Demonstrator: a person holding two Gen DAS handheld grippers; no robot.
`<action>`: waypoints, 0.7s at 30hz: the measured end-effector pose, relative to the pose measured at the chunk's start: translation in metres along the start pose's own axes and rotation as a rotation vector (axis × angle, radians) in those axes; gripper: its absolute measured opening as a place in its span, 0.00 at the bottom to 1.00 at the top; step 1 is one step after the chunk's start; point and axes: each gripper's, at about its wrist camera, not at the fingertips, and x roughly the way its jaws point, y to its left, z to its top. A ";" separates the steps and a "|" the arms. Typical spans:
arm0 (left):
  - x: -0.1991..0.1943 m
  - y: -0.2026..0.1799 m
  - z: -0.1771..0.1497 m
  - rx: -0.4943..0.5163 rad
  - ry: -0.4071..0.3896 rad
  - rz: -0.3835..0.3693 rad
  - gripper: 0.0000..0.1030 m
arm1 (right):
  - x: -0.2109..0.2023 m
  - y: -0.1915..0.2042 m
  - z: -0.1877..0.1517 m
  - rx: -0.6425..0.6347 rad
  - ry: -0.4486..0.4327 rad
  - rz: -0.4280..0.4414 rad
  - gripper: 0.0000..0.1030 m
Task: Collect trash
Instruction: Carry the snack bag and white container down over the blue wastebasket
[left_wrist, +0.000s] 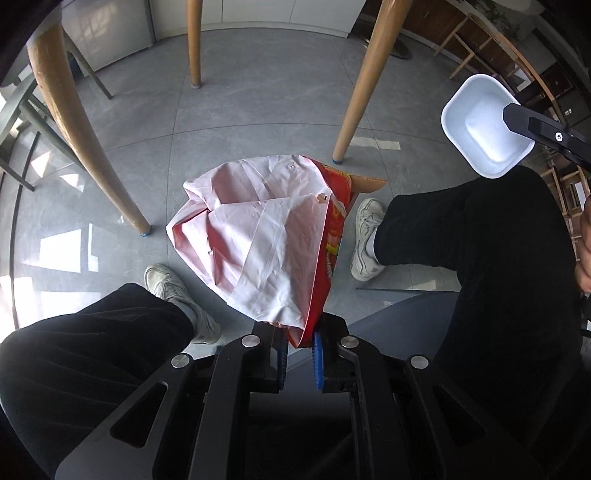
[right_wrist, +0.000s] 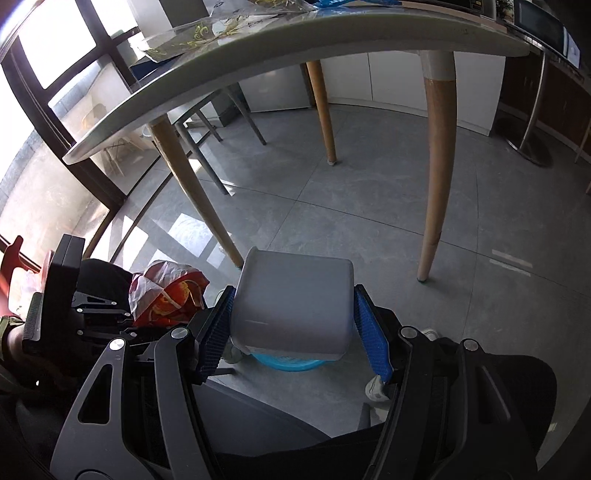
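Four tan wooden legs (left_wrist: 364, 79) carry the worktop (right_wrist: 258, 66) above a grey tiled floor (left_wrist: 258, 110). Right tongs (right_wrist: 295, 328) are clenched on a white tub (right_wrist: 291, 306), its hollow bare in the left view. Left tongs (left_wrist: 299, 354) are clamped on a crumpled snack bag (left_wrist: 266, 236), pale inside, red printed outside, hanging over the floor between the person's shoes (left_wrist: 365, 236).

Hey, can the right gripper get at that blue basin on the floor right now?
Probably not: the right gripper is already shut on the white tub, which covers most of the blue basin below it, so its fingers are not free.
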 end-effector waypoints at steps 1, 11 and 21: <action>0.010 0.001 0.006 0.004 0.016 -0.010 0.09 | 0.012 -0.001 0.000 0.012 0.024 0.006 0.58; 0.088 0.016 0.048 -0.028 0.189 -0.080 0.09 | 0.088 -0.005 -0.003 0.045 0.140 0.017 0.58; 0.113 0.016 0.052 -0.090 0.279 -0.144 0.09 | 0.136 -0.004 0.002 0.033 0.231 0.047 0.58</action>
